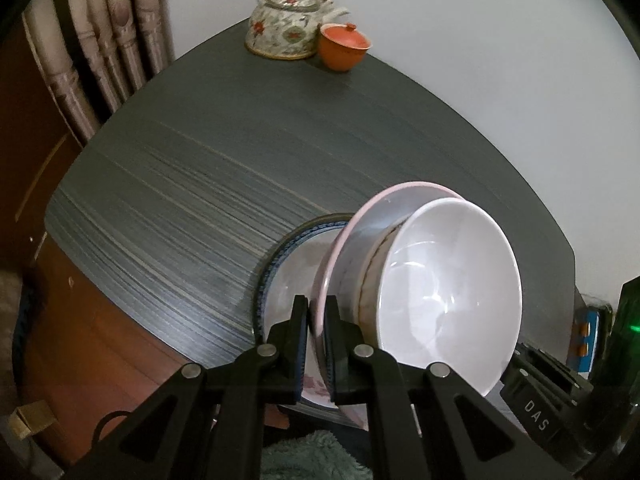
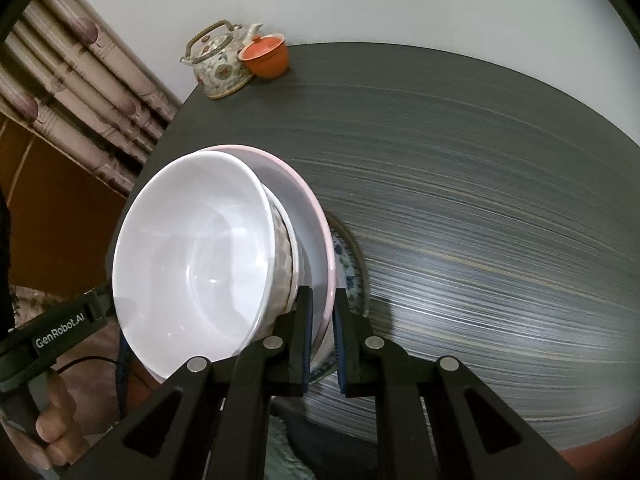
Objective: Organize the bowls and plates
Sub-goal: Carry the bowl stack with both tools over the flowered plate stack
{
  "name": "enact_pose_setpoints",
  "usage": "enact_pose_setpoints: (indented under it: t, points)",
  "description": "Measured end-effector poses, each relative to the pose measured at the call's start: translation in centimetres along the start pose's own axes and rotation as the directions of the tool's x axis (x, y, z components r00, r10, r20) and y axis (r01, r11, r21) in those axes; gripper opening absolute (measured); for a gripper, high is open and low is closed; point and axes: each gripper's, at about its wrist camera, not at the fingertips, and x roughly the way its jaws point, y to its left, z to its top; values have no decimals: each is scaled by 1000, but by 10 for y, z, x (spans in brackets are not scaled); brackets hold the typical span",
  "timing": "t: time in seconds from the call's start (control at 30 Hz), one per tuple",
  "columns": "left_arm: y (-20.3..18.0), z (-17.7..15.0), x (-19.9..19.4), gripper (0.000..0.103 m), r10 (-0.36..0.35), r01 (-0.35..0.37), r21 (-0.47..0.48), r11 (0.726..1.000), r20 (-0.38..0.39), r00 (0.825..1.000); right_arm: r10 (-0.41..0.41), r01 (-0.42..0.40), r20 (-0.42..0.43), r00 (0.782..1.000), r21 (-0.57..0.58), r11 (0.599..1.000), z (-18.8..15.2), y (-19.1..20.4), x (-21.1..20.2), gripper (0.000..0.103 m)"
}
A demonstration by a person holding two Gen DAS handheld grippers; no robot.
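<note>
Left wrist view: you are looking across a dark grey streaked counter (image 1: 192, 184) with a plain white wall behind it and patterned curtains (image 1: 100, 36) at far left. Brown flooring shows below the counter's left edge. At the far edge stand one floral teapot (image 1: 286, 20) and one orange lidded cup (image 1: 344, 46), touching or nearly so. Your left gripper (image 1: 317, 320) has its fingers (image 1: 298, 332) clenched on the near rim of the pink-rimmed plate (image 1: 360, 240), which stands tilted. One white bowl (image 1: 444, 296) sits in that plate; a second rim shows just under it, but you cannot tell whether that is another bowl. A blue-rimmed plate (image 1: 296, 248) lies flat on the counter beneath, mostly covered. At the right edge, part of the other device is cut off.

Right wrist view: the same counter (image 2: 480, 200) fills the right side, with wall above and curtains (image 2: 80, 80) at left. The teapot (image 2: 218, 62) and orange cup (image 2: 266, 56) stand at the far left corner. Your right gripper (image 2: 322, 328) grasps the pink-rimmed plate (image 2: 316, 240) at its opposite rim, fingers (image 2: 304, 336) closed on it. The white bowl (image 2: 192, 256) leans in the plate. Only a sliver of the blue-rimmed plate (image 2: 352, 272) is visible. Your left hand (image 2: 52, 428) is partly cut off at lower left.
</note>
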Motion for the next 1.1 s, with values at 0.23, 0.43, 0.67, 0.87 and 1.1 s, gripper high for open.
enact_pose_setpoints:
  t: [0.23, 0.43, 0.67, 0.87, 1.1]
  points:
    - [1, -1, 11, 6, -15, 14, -15, 1000, -29, 999, -16, 16, -34, 999, -9, 1000, 1, 9, 16, 11]
    - [9, 4, 21, 6, -22, 21, -27, 999, -48, 999, -27, 27, -52, 998, -1, 1000, 4, 10, 26, 11]
    - [11, 9, 28, 6, -10, 9, -30, 1000, -54, 998, -33, 33, -66, 997, 6, 999, 4, 12, 36, 11]
    - [7, 12, 31, 5, 1, -2, -24, 1000, -54, 999, -29, 31, -75, 997, 16, 999, 3, 13, 42, 11]
    - [8, 6, 38, 6, 4, -5, -22, 1000, -43, 999, -27, 27, -71, 997, 9, 1000, 2, 14, 42, 13]
